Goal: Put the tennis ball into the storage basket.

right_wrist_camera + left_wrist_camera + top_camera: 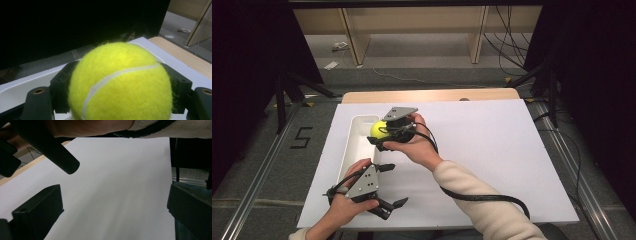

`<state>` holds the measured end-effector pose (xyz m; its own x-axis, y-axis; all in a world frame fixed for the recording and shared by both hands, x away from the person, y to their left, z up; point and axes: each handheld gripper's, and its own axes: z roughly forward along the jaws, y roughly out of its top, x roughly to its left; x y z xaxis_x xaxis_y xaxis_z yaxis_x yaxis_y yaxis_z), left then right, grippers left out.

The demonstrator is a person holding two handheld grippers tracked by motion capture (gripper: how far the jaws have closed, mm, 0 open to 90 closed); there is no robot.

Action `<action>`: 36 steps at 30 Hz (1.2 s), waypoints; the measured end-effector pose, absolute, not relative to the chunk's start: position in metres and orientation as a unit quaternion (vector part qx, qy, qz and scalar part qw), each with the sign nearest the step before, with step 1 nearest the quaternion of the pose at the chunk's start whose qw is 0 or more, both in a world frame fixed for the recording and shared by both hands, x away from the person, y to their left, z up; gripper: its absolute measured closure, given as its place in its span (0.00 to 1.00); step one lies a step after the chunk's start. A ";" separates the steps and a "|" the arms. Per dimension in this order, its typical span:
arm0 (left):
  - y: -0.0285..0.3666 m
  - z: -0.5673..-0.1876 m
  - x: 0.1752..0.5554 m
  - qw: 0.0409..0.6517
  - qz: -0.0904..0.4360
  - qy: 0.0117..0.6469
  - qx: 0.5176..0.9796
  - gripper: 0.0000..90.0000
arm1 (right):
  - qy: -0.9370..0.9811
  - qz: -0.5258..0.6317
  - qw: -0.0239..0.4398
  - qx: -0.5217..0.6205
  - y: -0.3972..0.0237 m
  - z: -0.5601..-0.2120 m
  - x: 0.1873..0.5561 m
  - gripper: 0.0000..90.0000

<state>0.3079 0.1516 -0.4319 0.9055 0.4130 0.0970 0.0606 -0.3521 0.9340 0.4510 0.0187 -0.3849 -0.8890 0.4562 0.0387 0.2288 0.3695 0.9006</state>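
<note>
A yellow tennis ball (378, 129) sits between the jaws of my right gripper (380, 133), which is shut on it and holds it above the right wall of a long white tray (351, 150). Seen close in the right gripper view, the ball (120, 82) is pressed between my right gripper's (120, 86) two black jaws, with the tray's rim (27, 81) just behind. My left gripper (393, 186) rests near the front of the white board, jaws spread wide with nothing in them. The left gripper (113, 207) looks across bare white board (117, 182).
The white board (492, 150) lies on a wooden table (432, 95). Black cables (482, 197) trail from the right gripper across the board's front. Wooden shelving legs (354, 35) and dark curtains stand beyond the table.
</note>
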 end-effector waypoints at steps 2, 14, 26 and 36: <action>0.152 -0.432 0.308 0.550 0.160 0.147 0.806 0.00 | 0.820 0.522 0.108 0.209 0.020 -0.385 0.451 0.29; 0.151 -0.432 0.308 0.549 0.161 0.146 0.807 0.00 | 0.822 0.521 0.105 0.206 0.024 -0.385 0.453 0.29; 0.152 -0.432 0.308 0.549 0.161 0.146 0.807 0.00 | 0.824 0.520 0.104 0.201 0.029 -0.383 0.455 0.29; 0.152 -0.432 0.308 0.548 0.161 0.145 0.808 0.00 | 0.826 0.518 0.101 0.200 0.033 -0.384 0.455 0.29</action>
